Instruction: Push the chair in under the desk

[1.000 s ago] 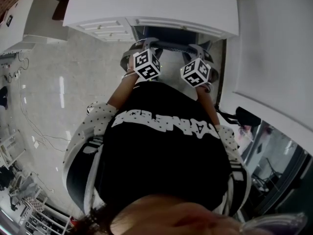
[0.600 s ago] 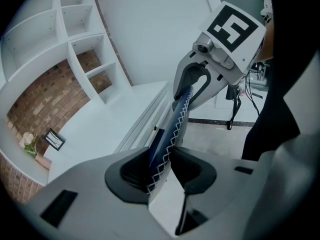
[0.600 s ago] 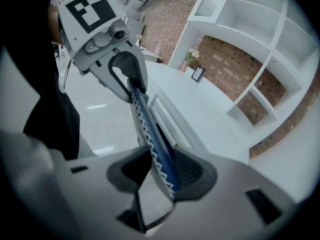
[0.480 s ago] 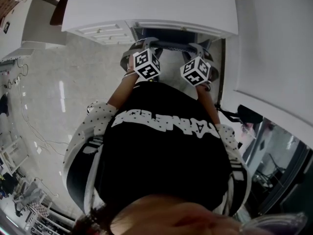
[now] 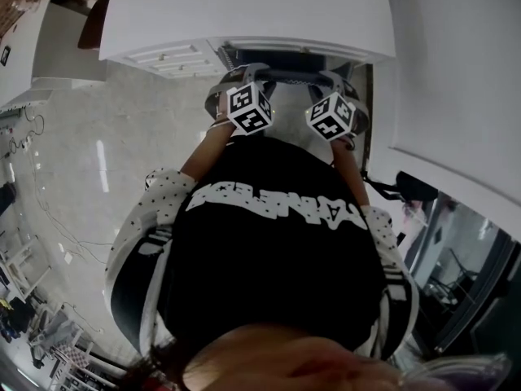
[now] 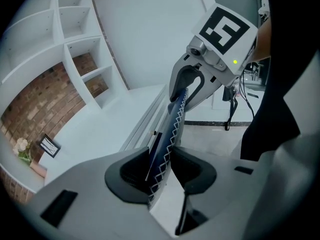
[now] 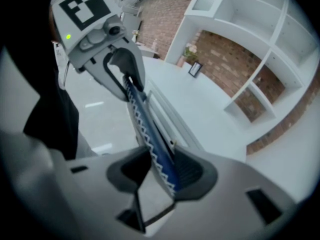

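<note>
White brick-backed shelving point(image 6: 80, 64) lines the room behind the desk point(image 5: 244, 6). The chair point(image 5: 289, 76) stands at the desk's near edge. The left gripper point(image 6: 162, 169) and right gripper point(image 7: 160, 171) each clamp its blue stitched backrest rim point(image 6: 175, 119) side by side, probably so the push stays straight.

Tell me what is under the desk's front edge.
Only the chair back shows at the desk edge, its top rim clamped in the left gripper and right gripper. Its seat and legs are covered by the desk and the person's torso.
</note>
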{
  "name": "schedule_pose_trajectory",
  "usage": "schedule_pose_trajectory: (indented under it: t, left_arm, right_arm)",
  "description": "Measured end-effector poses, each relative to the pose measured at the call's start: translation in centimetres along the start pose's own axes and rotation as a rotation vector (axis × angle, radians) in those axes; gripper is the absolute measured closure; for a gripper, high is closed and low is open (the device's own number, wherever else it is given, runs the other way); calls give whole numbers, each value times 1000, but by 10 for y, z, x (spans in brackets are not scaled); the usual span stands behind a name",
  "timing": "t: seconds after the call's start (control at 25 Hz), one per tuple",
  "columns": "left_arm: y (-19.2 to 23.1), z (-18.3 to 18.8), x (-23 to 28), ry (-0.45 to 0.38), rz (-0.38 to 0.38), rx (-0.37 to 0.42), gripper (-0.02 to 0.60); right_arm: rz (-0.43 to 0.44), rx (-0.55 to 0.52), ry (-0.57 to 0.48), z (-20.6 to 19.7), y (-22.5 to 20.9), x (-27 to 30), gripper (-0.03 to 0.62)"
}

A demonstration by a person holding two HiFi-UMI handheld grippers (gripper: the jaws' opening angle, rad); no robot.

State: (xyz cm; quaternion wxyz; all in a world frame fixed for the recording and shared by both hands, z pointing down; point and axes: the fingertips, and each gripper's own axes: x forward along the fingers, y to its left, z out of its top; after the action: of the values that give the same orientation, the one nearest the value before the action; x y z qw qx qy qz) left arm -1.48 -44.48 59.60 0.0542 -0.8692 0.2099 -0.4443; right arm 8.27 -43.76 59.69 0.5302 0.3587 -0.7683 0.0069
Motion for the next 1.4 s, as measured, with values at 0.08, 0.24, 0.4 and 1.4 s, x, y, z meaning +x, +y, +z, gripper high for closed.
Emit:
schedule_pose_trajectory:
  t: [0.08, 0.24, 0.4, 1.4]
  left_arm:
    - [0, 3, 3, -3, -8, 5, 417]
    - [3, 5, 5, 6, -10, 0, 417]
    - [2, 6, 8, 16, 4, -15, 417]
    - [4, 13, 9, 27, 75, -127, 380]
  right_arm:
    - [7, 3, 8, -3, -4, 2, 434]
    - [15, -10, 0, -2, -8, 4, 434]
    - [33, -31, -6, -4, -9, 4, 436]
    - [92, -88, -62, -12, -15, 3, 436]
